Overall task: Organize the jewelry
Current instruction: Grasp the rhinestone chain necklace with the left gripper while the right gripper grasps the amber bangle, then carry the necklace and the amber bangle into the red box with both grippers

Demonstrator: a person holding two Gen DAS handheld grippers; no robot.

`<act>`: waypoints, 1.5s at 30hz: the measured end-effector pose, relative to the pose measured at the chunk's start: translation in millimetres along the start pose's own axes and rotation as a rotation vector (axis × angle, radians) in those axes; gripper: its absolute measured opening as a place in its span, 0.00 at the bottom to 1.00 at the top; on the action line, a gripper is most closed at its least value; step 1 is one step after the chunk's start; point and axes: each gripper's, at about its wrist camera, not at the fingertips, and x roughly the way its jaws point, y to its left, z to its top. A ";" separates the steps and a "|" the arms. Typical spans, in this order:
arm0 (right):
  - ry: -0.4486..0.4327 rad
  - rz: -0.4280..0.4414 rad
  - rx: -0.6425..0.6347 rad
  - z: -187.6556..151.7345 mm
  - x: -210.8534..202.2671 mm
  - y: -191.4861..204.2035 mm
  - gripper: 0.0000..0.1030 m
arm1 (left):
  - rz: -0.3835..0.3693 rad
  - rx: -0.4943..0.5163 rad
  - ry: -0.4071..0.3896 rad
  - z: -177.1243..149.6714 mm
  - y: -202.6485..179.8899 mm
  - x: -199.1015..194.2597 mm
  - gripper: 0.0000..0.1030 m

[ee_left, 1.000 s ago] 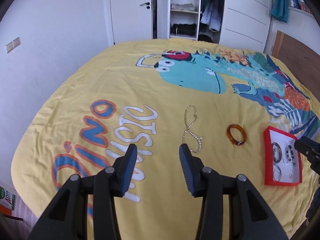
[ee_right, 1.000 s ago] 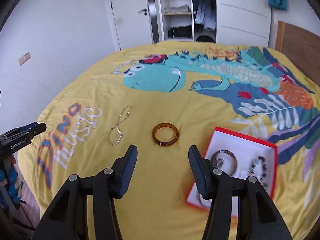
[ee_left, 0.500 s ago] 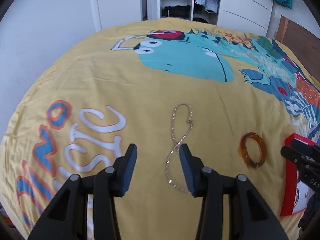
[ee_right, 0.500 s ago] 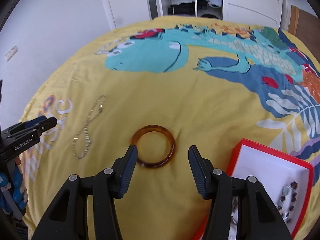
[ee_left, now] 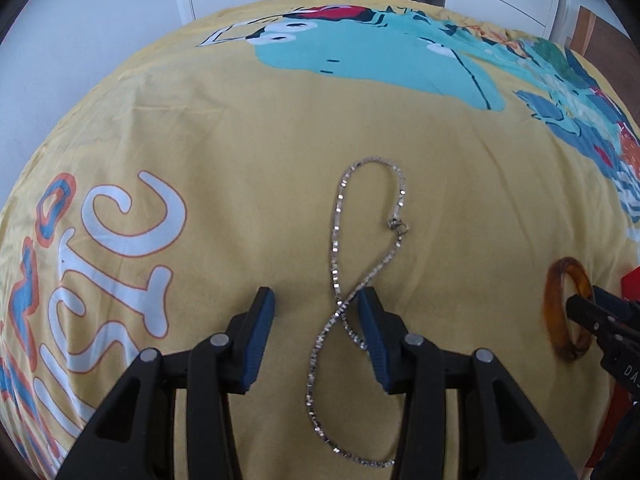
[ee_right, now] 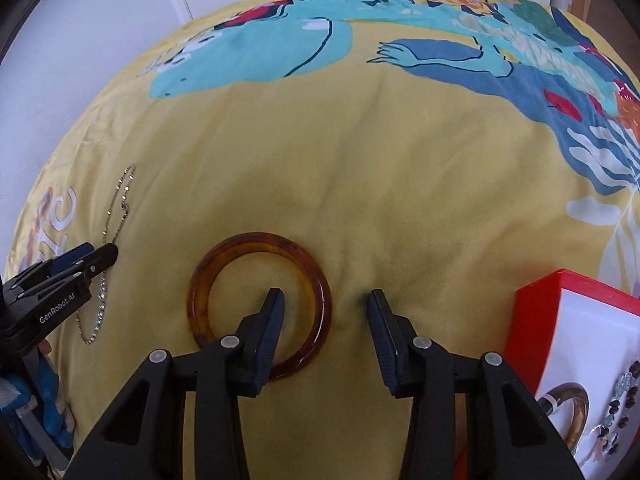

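Note:
A silver chain necklace [ee_left: 335,240] lies in a figure-eight on the yellow bedspread. My left gripper [ee_left: 316,314] hangs low over it, open, with the chain's crossing between the fingers and close to the right pad. An amber bangle [ee_right: 256,240] lies flat to the right of the chain. My right gripper [ee_right: 326,308] straddles the bangle's right rim: the left finger sits inside the ring, the right finger outside. Its jaws are closing, and neither pad presses on the rim. The left wrist view also shows the bangle [ee_left: 551,304] with the right gripper's tip over it.
A red box with white lining [ee_right: 532,312] sits at the right and holds a bracelet, beads and other pieces. My left gripper [ee_right: 80,264] shows at the left edge of the right wrist view, over the necklace [ee_right: 120,208]. Closets and a door stand beyond the bed.
Both grippers came down and forward toward the bedspread. The left one now straddles the chain, the right one the bangle's rim. The right jaws have narrowed slightly.

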 end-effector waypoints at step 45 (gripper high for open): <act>-0.243 0.028 -0.063 -17.0 -122.0 32.9 0.09 | -0.006 0.033 -0.205 -10.5 -0.7 -128.4 0.02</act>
